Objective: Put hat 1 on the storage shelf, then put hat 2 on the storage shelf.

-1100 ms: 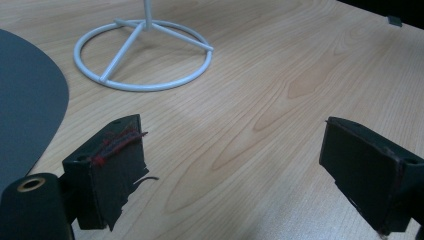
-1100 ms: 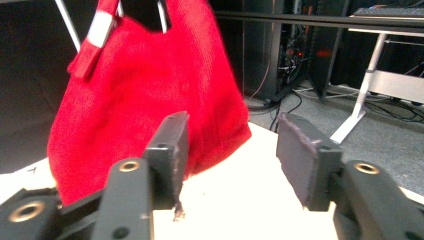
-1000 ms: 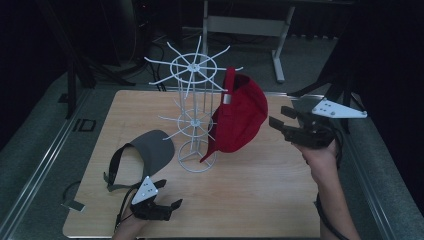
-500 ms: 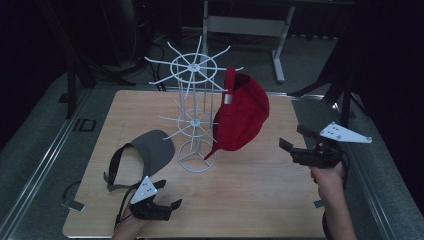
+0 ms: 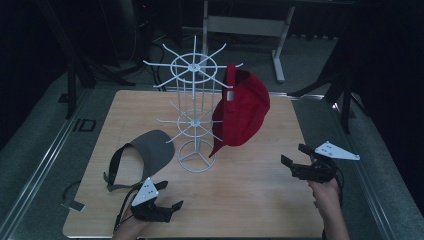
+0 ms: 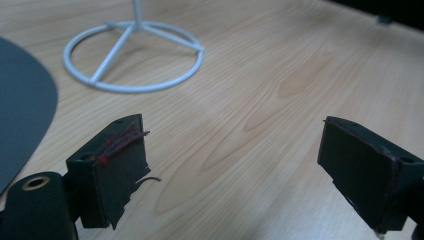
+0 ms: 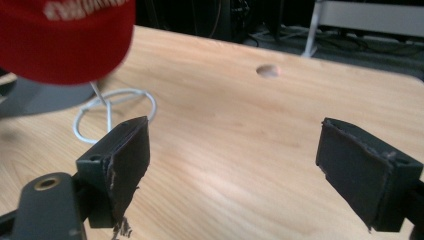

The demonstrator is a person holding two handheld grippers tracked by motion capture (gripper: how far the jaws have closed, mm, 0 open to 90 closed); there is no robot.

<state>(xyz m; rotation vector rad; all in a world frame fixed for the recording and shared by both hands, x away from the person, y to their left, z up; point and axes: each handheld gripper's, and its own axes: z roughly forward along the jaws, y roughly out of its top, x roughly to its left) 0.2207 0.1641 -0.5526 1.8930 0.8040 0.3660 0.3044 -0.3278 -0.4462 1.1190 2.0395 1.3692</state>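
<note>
1. We see a white wire rack (image 5: 192, 115) in the middle of the desk (image 5: 260, 200). We will say where all things are from this rack.
2. A red cap (image 5: 242, 112) hangs on the right side of the rack, touching its arms. Its brim points down, near the ring at the foot of the rack.
3. A grey visor (image 5: 145, 150) lies flat on the desk, just to the left of the rack's foot. It is not hung up yet.
4. Our right gripper (image 5: 300, 160) is to the right of the rack, well apart from the red cap. Its jaws have just been opening, and now they stand wide with nothing between them.
5. Our left gripper (image 5: 167, 197) is in front of the rack and near the visor. Its jaws are wide too and hold nothing. A bit of red thread sticks to one pad (image 6: 120, 150).
6. We think the cap step is done and the visor is next.
7. For that, the left gripper should go to the visor, pinch its brim or strap, lift it, and slip it over a free arm on the left side of the rack.
</note>
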